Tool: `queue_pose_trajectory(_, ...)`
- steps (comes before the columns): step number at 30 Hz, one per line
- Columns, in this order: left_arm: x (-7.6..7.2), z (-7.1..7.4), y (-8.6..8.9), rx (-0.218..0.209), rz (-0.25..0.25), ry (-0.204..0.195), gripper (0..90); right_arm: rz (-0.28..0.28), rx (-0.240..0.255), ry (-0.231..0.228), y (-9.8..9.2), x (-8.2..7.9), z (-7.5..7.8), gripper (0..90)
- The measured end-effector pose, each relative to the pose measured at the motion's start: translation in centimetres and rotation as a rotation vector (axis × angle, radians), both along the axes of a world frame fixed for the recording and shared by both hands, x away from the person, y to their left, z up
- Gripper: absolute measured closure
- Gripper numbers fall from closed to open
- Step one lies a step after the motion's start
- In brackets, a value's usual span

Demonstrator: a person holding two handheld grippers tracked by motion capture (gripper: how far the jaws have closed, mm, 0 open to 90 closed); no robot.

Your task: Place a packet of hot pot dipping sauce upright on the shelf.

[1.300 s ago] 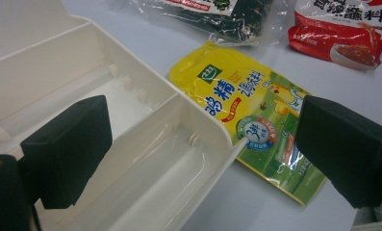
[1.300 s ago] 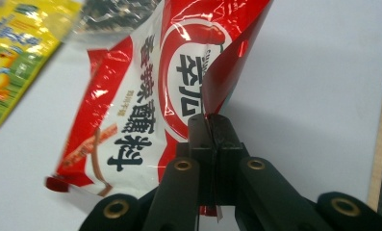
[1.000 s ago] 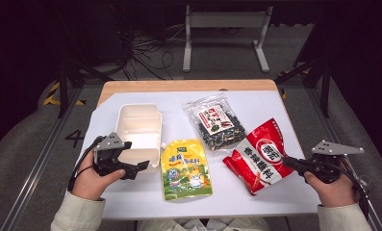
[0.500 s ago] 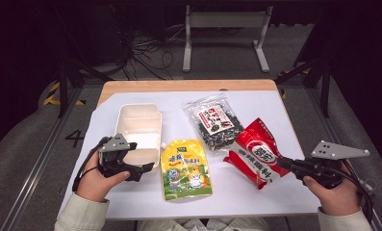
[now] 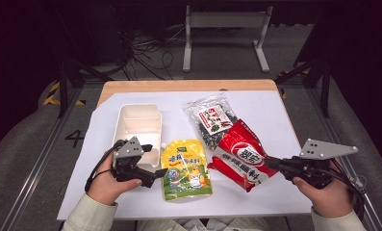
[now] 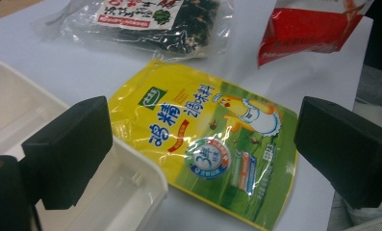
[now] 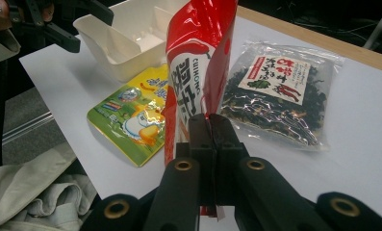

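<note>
Looking down from the high view, a white sheet [image 5: 275, 110] covered a wooden table, and a person's two hands came in from the bottom edge, each holding a gripper. The right gripper [image 5: 268, 163] had its jaws pinched together on the edge of a red snack bag [image 5: 241, 154], which sat tilted just right of centre, partly over a clear bag of dark seaweed [image 5: 210, 120]. The left gripper [image 5: 162, 174] hovered with its tips at the left edge of a yellow pouch [image 5: 186, 168], just in front of an open white plastic container [image 5: 138, 125]. From the left gripper view, the two black jaws stood wide apart with nothing clamped; the yellow pouch [image 6: 212, 149] lay flat between them farther off, the white container [image 6: 131, 192] sat at the lower left touching the pouch's edge, and the seaweed bag [image 6: 145, 24] and the red bag [image 6: 313, 29] lay beyond. From the right gripper view, the right gripper [image 7: 209, 127] was shut tight on the bottom edge of the red bag [image 7: 198, 53], which rose upright off the sheet; the yellow pouch [image 7: 131, 115] lay to its left, the seaweed bag [image 7: 275, 91] to its right, and the container [image 7: 126, 38] behind.
</note>
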State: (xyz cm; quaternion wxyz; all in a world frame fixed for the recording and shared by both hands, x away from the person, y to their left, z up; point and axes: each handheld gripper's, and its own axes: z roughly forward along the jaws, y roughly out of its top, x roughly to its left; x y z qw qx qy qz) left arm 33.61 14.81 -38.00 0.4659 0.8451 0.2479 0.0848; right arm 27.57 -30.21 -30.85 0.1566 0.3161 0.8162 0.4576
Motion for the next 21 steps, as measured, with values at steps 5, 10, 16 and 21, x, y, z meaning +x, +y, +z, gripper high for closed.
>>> queue_pose_trajectory(5,-0.1,-0.4,-1.2,-0.031,-0.056,0.000,13.8,0.045,-0.011,-0.011,1.0,0.5,0.1,88.9)
queue_pose_trajectory(10,-0.2,-0.4,-2.1,-0.030,-0.095,-0.033,15.6,0.092,-0.021,-0.014,2.3,0.9,0.1,88.9)
queue_pose_trajectory(16,-0.7,-0.5,-3.5,-0.025,-0.154,-0.037,17.6,0.145,-0.028,-0.020,4.0,1.1,0.1,88.9)
queue_pose_trajectory(21,-0.7,-0.7,-4.5,-0.027,-0.196,-0.040,20.8,0.183,-0.023,-0.032,4.9,0.9,0.2,88.9)
